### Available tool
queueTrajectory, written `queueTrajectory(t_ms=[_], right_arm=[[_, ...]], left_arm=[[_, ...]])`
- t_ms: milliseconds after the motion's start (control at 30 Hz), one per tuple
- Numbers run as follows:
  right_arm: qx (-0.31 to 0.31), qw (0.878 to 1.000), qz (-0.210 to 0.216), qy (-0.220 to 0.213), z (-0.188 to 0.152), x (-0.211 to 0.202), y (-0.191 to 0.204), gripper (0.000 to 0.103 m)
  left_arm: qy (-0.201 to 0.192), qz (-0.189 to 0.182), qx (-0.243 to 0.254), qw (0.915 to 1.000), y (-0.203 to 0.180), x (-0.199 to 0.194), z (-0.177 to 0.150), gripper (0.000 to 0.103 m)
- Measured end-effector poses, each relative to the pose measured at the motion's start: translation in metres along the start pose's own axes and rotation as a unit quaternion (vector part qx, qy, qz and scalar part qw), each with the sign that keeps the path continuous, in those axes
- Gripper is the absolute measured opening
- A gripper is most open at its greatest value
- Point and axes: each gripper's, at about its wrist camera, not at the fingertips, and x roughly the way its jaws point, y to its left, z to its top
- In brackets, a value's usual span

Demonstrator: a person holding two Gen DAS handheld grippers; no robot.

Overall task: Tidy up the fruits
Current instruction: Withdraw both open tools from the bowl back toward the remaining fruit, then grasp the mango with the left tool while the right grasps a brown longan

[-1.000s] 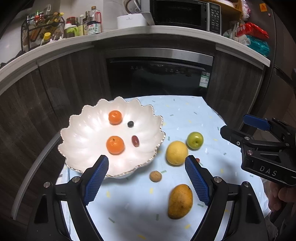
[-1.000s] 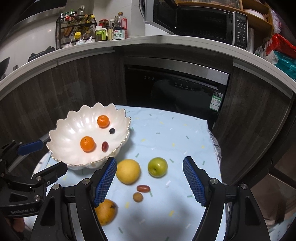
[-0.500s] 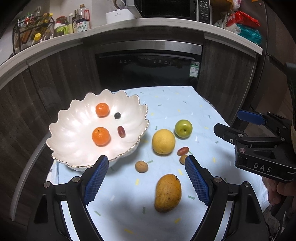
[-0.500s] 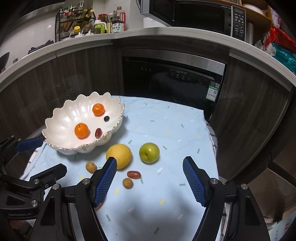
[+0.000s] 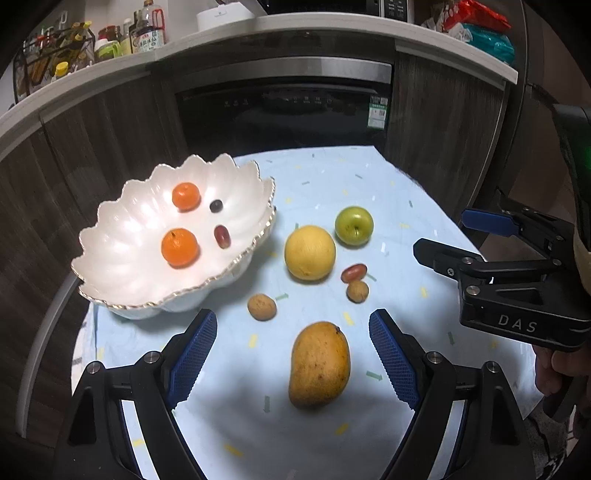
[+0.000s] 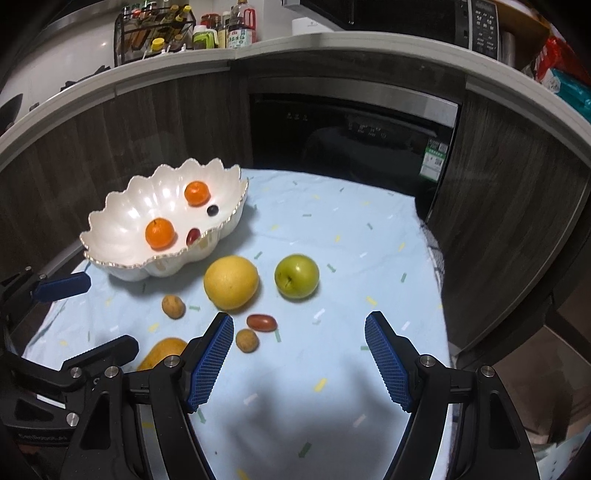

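Observation:
A white scalloped bowl [image 5: 122, 258] [image 6: 122, 218] at the table's left holds two oranges [image 5: 179, 247] [image 6: 159, 232], a red grape and a dark grape. On the light blue cloth lie a yellow citrus fruit [image 5: 309, 253] [image 6: 231, 282], a green apple [image 5: 354, 226] [image 6: 296, 276], a red grape [image 5: 354, 272] [image 6: 261, 322], two small brown nuts [image 5: 261, 306] [image 6: 246, 340] and a mango [image 5: 319, 363] [image 6: 162, 352]. My left gripper [image 5: 291, 350] hangs open above the mango. My right gripper [image 6: 299, 354] is open over bare cloth, right of the grape and nut.
Dark wood cabinets and a built-in oven [image 6: 351, 136] stand close behind the table. The counter above carries a bottle rack [image 6: 155, 33] and a microwave. A person's hand [image 5: 557, 369] holds the right gripper at the table's right edge.
Both grippers have sunk toward the table and tilted further down, so the fruit sits nearer and higher in each view. The mango now lies between the left fingers. Neither opening changed.

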Motion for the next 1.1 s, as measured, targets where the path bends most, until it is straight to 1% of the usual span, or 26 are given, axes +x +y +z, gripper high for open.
queueTrajectory(t_ms=[233,600,800,1000,1100], right_arm=[[-0.015,1.0,0.008,0.008,-0.01,0.012,-0.002,0.074],[-0.032,0.999,0.027,0.016,-0.019,0.027,0.0,0.074],[-0.053,0.998,0.04,0.019,-0.021,0.037,0.004,0.074],[-0.073,0.996,0.053,0.021,-0.022,0.047,0.009,0.074],[-0.078,0.995,0.061,0.024,-0.023,0.053,0.011,0.074]], left_arm=[[0.016,0.002,0.011,0.9998,-0.009,0.013,-0.012,0.085],[0.041,-0.005,0.007,0.9991,-0.013,0.035,-0.023,0.084],[0.052,-0.011,0.001,0.9986,-0.014,0.047,-0.027,0.083],[0.062,-0.016,-0.003,0.9979,-0.013,0.059,-0.032,0.078],[0.066,-0.019,-0.007,0.9976,-0.011,0.064,-0.034,0.074]])
